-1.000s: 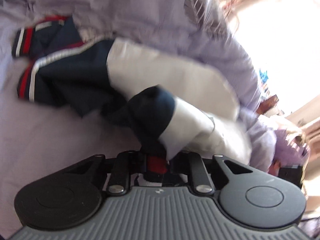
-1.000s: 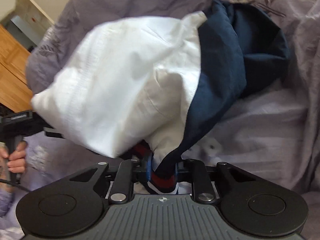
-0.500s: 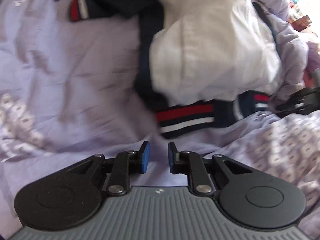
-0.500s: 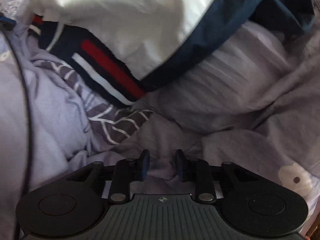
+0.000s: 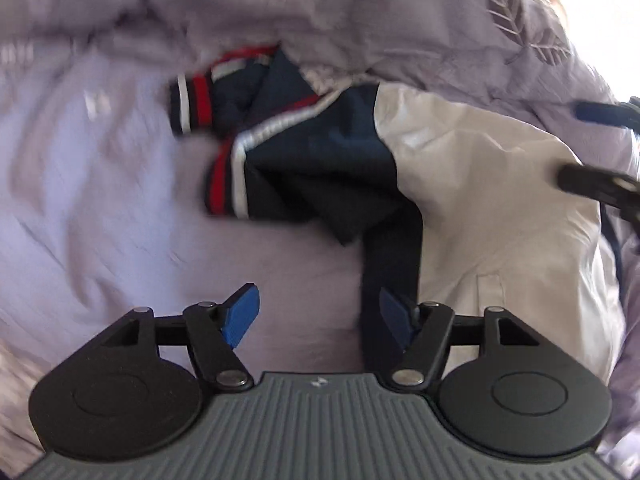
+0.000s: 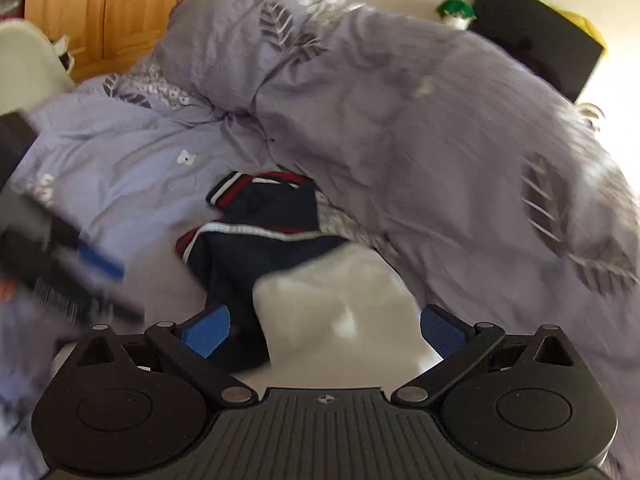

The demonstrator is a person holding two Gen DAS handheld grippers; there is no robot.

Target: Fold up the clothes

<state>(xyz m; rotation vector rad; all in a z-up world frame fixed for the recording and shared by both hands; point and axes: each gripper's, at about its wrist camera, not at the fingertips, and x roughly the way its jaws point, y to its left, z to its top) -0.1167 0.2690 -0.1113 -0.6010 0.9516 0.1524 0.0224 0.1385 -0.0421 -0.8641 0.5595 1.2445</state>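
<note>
Jacket (image 5: pixel 472 184), navy and white with red-and-white striped trim, lies crumpled on the bed (image 5: pixel 100 208), its far side tucked against a heaped lilac duvet (image 6: pixel 400 120) printed with leaves.

In the left wrist view the left tool (image 5: pixel 320 316) is spread wide, holding nothing. Its left blue pad (image 5: pixel 240 316) sits over bare sheet; its right pad lies just beside a navy strip of the jacket that runs down from the dark bundle, and whether they touch cannot be told. The white panel spreads to the right of that strip. The striped cuff (image 5: pixel 192 100) and hem band (image 5: pixel 224 184) sit at the jacket's far left. At the right edge the other tool shows, blurred.

In the right wrist view the right tool (image 6: pixel 324 332) is also wide apart and empty, with the jacket's white part (image 6: pixel 340 304) rising between its pads (image 6: pixel 208 330); the blur hides whether they touch. The navy part (image 6: pixel 256 236) lies beyond. The left tool (image 6: pixel 60 272) streaks in at the left edge. A wooden wardrobe (image 6: pixel 120 4) stands behind the bed.
</note>
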